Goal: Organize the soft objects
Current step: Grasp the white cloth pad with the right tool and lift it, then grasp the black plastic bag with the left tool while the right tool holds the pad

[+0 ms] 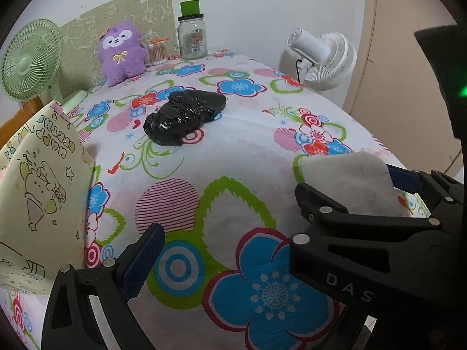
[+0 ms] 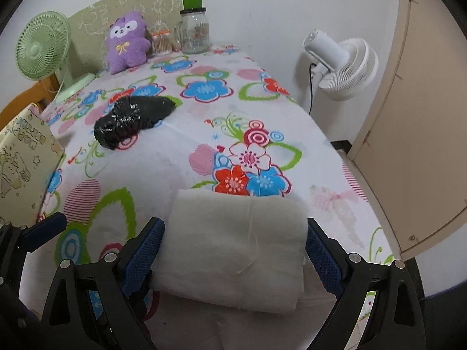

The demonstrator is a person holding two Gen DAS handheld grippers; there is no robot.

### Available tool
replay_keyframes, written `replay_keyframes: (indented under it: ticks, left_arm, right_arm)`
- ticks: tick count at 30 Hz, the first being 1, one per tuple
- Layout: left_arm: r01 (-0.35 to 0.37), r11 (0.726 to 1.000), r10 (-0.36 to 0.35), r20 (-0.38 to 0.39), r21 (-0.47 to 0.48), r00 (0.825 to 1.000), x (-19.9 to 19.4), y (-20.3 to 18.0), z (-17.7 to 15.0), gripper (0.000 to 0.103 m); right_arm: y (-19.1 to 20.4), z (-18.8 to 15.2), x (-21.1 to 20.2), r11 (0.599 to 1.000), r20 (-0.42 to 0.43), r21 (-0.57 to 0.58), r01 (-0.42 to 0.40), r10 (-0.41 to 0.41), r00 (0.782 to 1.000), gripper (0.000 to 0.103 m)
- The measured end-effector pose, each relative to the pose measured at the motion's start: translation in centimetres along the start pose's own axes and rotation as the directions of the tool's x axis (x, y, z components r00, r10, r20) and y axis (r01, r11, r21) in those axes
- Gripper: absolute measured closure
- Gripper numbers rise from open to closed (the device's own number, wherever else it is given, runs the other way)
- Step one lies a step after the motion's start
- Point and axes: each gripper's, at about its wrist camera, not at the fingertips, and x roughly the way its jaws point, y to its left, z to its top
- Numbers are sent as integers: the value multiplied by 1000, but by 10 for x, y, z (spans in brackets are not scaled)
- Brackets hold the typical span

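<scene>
Nearest in the right wrist view, the right tongs (image 2: 235, 250) are closed against a folded white pad (image 2: 233, 248), one blue finger pressed to each side edge; the pad's far edge lies over the flowered counter (image 2: 186, 151). From the left wrist view the same pad (image 1: 350, 180) sticks out of the right tongs (image 1: 344, 186) at the right of frame, near the counter's right-hand edge.

The left tongs (image 1: 221, 250) stand wide apart with nothing between them: only the left blue finger (image 1: 143, 262) shows clearly, and the right tongs' black body crosses in front where the other finger would be. Under them the cloth is bare.

At the left edge a cream printed bag (image 1: 41, 198) stands close beside the left finger, narrowing the room on that side. The middle of the counter past both tongs is open cloth up to a black plastic-wrapped bundle (image 1: 184, 116), which lies apart from everything else.

Farther back, along the wall, sit a purple plush toy (image 1: 122, 52), a small cotton swab tub (image 1: 157, 51) and a glass jar with a green top (image 1: 191, 33). A green fan (image 1: 29, 58) stands at the back-left corner; a white fan (image 2: 341, 67) stands off the right edge, near a beige door (image 2: 408, 116).
</scene>
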Motion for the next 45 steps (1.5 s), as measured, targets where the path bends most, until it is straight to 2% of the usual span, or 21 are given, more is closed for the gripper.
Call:
replay_keyframes:
  ticks: [8, 13, 18, 20, 45]
  left_arm:
    - [2, 1000, -2, -23, 5, 1000, 7, -1, 1, 3]
    - [5, 1000, -5, -22, 12, 1000, 9, -4, 2, 3]
    - [6, 1000, -6, -11, 14, 1000, 7, -5, 8, 3]
    - [1, 1000, -1, -6, 18, 1000, 7, -6, 11, 3]
    - [-89, 996, 90, 53, -10, 995, 17, 10, 80, 3]
  right_arm:
    - [2, 0, 6, 1000, -30, -2, 22, -22, 999, 12]
    - [-1, 0, 3, 1000, -23, -2, 26, -26, 999, 25]
    - [2, 4, -4, 1000, -18, -6, -4, 4, 1000, 53]
    - [3, 6, -5, 1000, -13, -3, -20, 20, 1000, 57]
    - [8, 75, 2, 995, 78, -23, -99, 100, 992, 58]
